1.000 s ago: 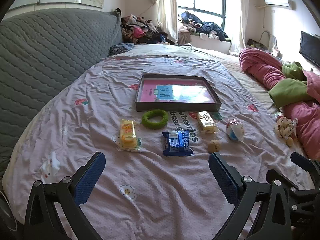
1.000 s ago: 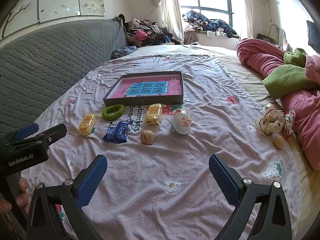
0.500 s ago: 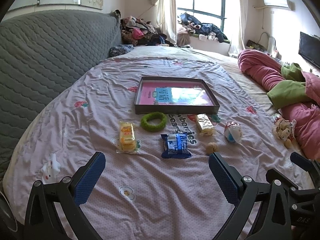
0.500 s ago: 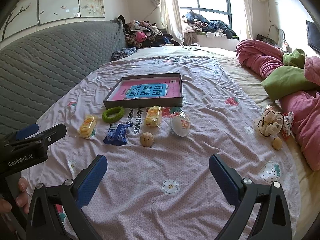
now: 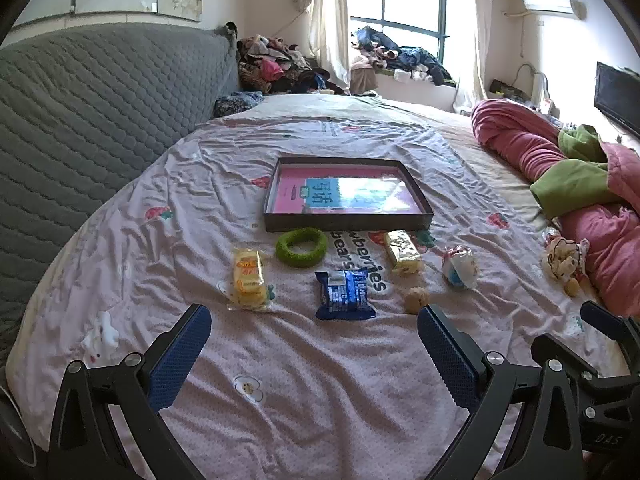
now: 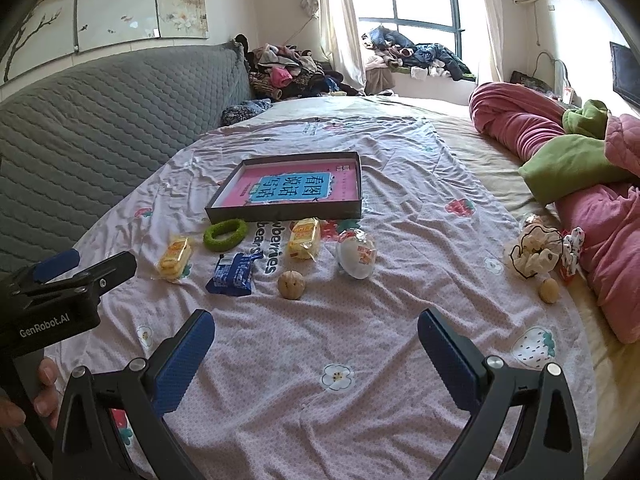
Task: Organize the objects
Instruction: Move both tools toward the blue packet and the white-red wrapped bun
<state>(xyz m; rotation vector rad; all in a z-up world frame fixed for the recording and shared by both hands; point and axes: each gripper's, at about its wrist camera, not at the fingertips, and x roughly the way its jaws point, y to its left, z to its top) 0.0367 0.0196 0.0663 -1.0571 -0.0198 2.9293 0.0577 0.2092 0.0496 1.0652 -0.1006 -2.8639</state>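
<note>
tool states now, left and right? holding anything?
Left tool: open, holding nothing, above the bedsheet.
Right tool: open, holding nothing.

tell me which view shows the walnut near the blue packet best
The right wrist view: the walnut sits in the open and its ridged shell shows clearly, right of the blue packet. In the left wrist view the walnut is smaller, blurrier, and close above the left tool's right fingertip.
</note>
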